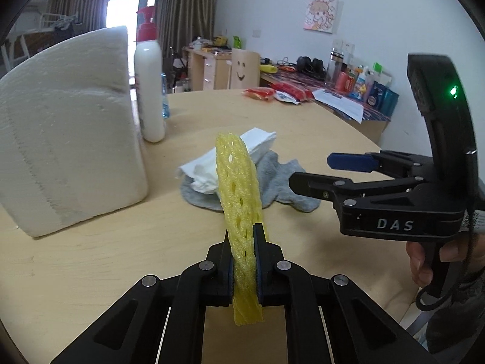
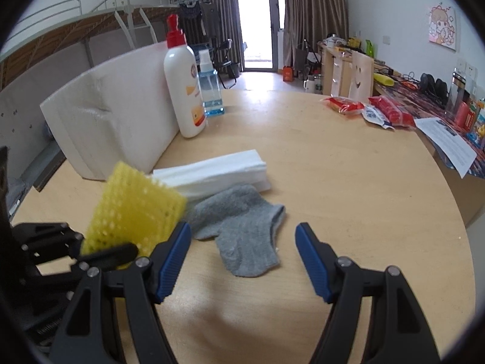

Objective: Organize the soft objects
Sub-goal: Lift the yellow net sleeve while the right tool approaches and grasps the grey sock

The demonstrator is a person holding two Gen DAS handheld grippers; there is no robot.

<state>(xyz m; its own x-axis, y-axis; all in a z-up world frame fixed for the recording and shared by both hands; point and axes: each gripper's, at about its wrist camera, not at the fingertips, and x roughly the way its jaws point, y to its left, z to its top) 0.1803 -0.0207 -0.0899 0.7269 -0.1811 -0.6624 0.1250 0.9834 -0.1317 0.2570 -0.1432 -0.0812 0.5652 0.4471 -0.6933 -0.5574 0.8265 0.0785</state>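
My left gripper (image 1: 244, 236) is shut on a yellow foam net sleeve (image 1: 239, 194) and holds it upright above the round wooden table (image 1: 106, 257). The sleeve also shows in the right wrist view (image 2: 133, 206) at the left, in the left gripper (image 2: 103, 254). A grey sock (image 2: 242, 227) lies flat on the table, partly under a stack of white tissues (image 2: 218, 173). Both show in the left wrist view, the sock (image 1: 279, 182) behind the sleeve and the tissues (image 1: 218, 166) on top. My right gripper (image 2: 242, 261) is open and empty just above the sock; it shows from the side (image 1: 312, 171).
A big white foam block (image 1: 66, 127) stands at the left. A white lotion bottle with a red pump (image 2: 185, 85) and a blue spray bottle (image 2: 210, 88) stand beside it. Red snack packets (image 2: 363, 109) lie at the far right, near a cluttered side desk (image 1: 333, 85).
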